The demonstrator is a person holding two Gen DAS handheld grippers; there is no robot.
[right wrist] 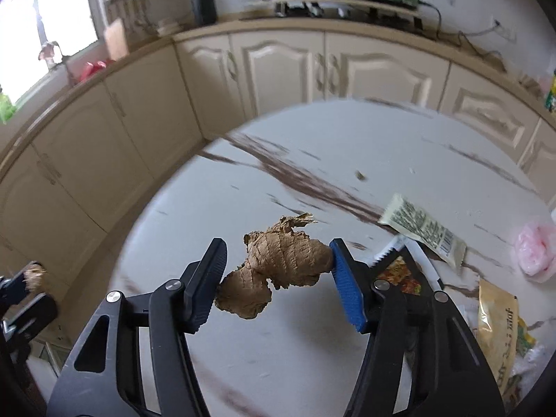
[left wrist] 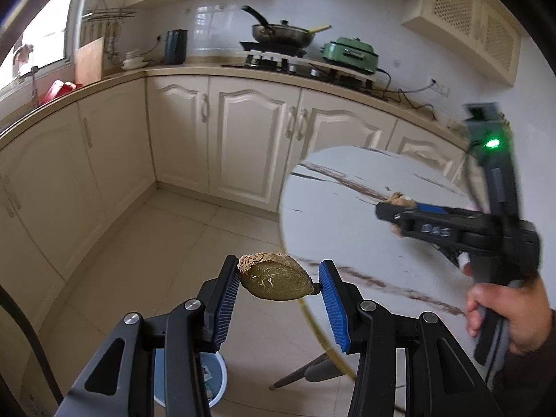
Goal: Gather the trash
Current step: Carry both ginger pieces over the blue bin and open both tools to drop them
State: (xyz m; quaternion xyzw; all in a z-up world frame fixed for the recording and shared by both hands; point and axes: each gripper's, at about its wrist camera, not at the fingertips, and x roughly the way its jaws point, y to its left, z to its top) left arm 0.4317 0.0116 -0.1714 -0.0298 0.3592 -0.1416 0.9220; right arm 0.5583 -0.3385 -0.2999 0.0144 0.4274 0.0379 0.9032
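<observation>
A brown-skinned piece of kiwi [left wrist: 278, 276] with a greenish cut face is pinched between the blue pads of my left gripper [left wrist: 278, 264], which is shut on it just past the rim of the round marble table [left wrist: 347, 180], over the floor. A knobbly piece of ginger [right wrist: 278, 267] sits between the fingers of my right gripper [right wrist: 278, 245], with both pads touching it just above the tabletop [right wrist: 312, 347]. The left wrist view shows the right gripper [left wrist: 389, 208] over the table, gripped by a hand [left wrist: 504, 312].
A light blue bin [left wrist: 213, 375] stands on the tiled floor below my left gripper. On the table's right side lie a pale green packet [right wrist: 424, 229], a yellow bag [right wrist: 500, 330], pink plastic [right wrist: 537, 250] and a dark wrapper [right wrist: 399, 274]. Cream cabinets [left wrist: 250, 139] line the walls.
</observation>
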